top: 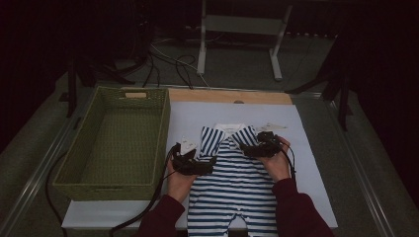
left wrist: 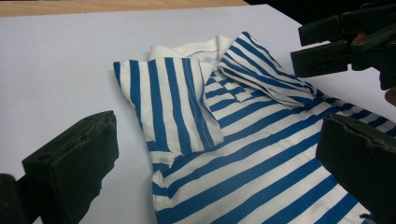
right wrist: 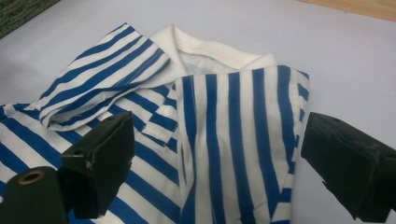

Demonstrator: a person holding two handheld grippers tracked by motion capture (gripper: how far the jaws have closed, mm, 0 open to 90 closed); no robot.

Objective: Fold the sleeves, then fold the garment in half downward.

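The blue-and-white striped baby romper [top: 236,177] lies flat on the white table sheet [top: 306,148], both sleeves folded inward over its chest. The left gripper [top: 210,160] at its nine o'clock and the right gripper [top: 247,147] at its two o'clock hover with jaws apart, holding nothing. A green woven basket [top: 74,168] sits at nine o'clock beyond the left gripper.

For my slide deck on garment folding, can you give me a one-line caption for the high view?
Both sleeves folded in, open left gripper and right gripper hover over a striped baby romper beside a green woven basket.

The striped baby romper [top: 236,182] is showing soft, matt woven cloth with a plain white collar [right wrist: 212,49]. The basket [top: 116,143] is looking rough, green wicker. The white table sheet [left wrist: 60,60] is appearing smooth and matt, edged by bare wood [top: 230,96].
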